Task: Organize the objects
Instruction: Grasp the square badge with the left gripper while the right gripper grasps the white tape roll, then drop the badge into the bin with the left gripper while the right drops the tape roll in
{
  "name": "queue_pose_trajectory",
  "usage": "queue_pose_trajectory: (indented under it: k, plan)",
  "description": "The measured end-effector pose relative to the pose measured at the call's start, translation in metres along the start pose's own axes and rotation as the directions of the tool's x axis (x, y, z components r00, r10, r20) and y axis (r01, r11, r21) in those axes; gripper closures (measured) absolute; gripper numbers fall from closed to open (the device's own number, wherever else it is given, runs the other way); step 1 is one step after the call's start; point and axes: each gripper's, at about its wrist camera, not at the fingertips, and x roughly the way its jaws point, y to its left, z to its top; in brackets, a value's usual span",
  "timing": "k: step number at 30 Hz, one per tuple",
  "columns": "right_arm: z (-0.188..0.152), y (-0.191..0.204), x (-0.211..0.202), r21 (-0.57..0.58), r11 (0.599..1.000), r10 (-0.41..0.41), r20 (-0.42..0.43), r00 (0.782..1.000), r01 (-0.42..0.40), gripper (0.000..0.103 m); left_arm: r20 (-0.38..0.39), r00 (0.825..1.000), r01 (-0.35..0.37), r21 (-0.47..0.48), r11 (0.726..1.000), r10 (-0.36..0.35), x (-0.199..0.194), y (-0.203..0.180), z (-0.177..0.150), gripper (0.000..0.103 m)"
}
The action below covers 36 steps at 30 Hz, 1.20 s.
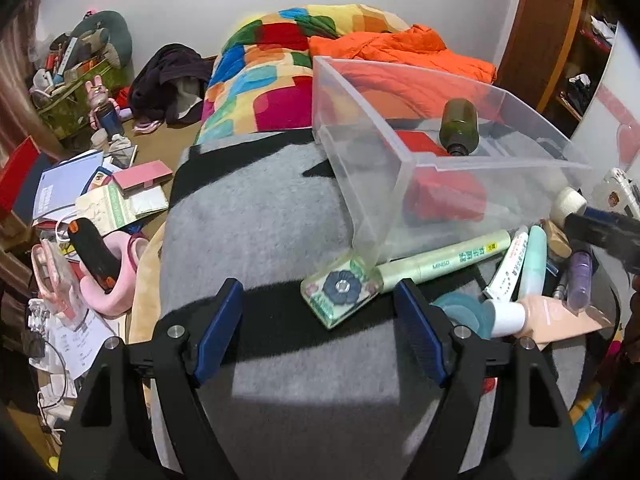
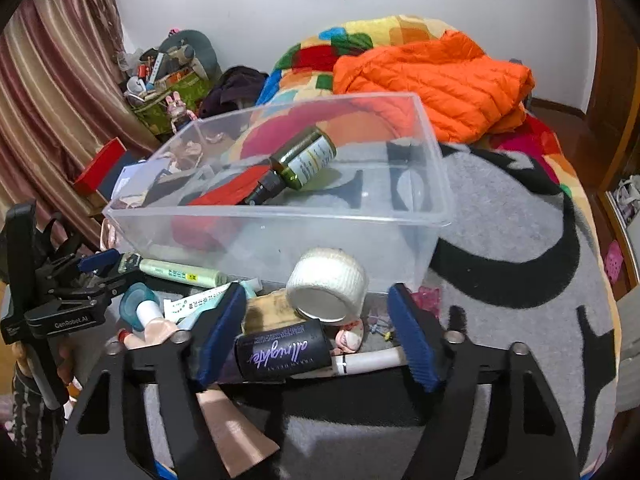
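Glossy black plastic, the bottle (image 2: 286, 354) between your wide-open right tool (image 2: 320, 334) looks light and slippery, so pinch its cylindrical middle; left tool (image 1: 320, 322) gapes empty.

My left claw (image 1: 318, 328) has bare grey blanket (image 1: 256, 216) toward 11 o'clock; the clear bin (image 1: 400, 184) and piled tubes (image 1: 516, 272) block 1 o'clock.

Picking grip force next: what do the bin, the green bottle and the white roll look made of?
Bin: clear, glossy, rigid plastic; the bedding shows through its walls.
Green bottle: dark translucent green, shiny, glass or hard plastic, unclear which; black cap, paper-looking label.
White roll: matte woven fabric or gauze tape; ribbed texture, hollow core.
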Motion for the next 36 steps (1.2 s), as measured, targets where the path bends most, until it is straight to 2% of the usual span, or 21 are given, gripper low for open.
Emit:
queue_pose_trajectory:
  k: [1,3,6,7,8,18,22,29,31,33,36]
  plan:
    - [0.0,-0.001,0.003,0.013,1.0,0.01,-0.015,1.0,-0.009,0.05,0.003,1.0,0.0,0.004,1.0,0.0,0.0,0.0,0.0,0.028]
    - [-0.001,-0.005,0.005,0.044,0.998,0.034,-0.016,0.999,-0.033,0.053,0.011,1.0,0.012,0.018,1.0,-0.013,-0.001,-0.002,0.001,0.038]
    - [-0.001,-0.007,0.005,0.051,0.998,0.024,-0.008,1.0,-0.023,0.062,0.02,0.999,0.042,0.027,0.999,-0.043,-0.002,-0.003,0.0,0.053]
    - [-0.001,-0.007,0.004,0.053,0.998,0.023,-0.001,1.0,-0.023,0.066,0.02,0.998,0.058,0.025,0.998,-0.058,-0.001,-0.003,0.0,0.061]
    - [-0.002,-0.007,0.003,0.053,0.998,0.023,0.004,1.0,-0.024,0.066,0.018,0.998,0.066,0.023,0.998,-0.066,0.0,-0.004,-0.001,0.063]
    - [-0.01,0.005,-0.017,-0.019,0.999,-0.031,0.082,0.996,0.032,0.067,0.063,0.998,0.012,0.001,1.0,-0.012,-0.013,-0.007,-0.017,0.063]
    - [-0.01,0.004,-0.033,-0.031,0.999,-0.01,0.11,0.994,0.014,0.067,0.1,0.995,-0.003,-0.01,1.0,0.004,-0.029,-0.011,-0.023,0.063]
    - [-0.004,0.007,-0.062,-0.039,0.998,0.048,0.17,0.984,-0.042,0.067,0.207,0.978,0.021,-0.053,0.998,-0.009,-0.073,-0.013,-0.009,0.063]
    - [-0.001,0.008,-0.07,-0.051,0.997,0.06,0.192,0.98,-0.051,0.067,0.238,0.971,0.012,-0.053,0.998,0.001,-0.084,-0.017,-0.002,0.063]
    - [0.003,0.009,-0.077,-0.056,0.997,0.065,0.216,0.974,-0.054,0.067,0.275,0.96,-0.035,-0.067,0.997,0.052,-0.094,-0.021,0.008,0.063]
    - [0.012,0.009,-0.084,-0.064,0.997,0.06,0.251,0.966,-0.045,0.067,0.297,0.954,-0.017,-0.082,0.996,0.041,-0.101,-0.024,0.022,0.063]
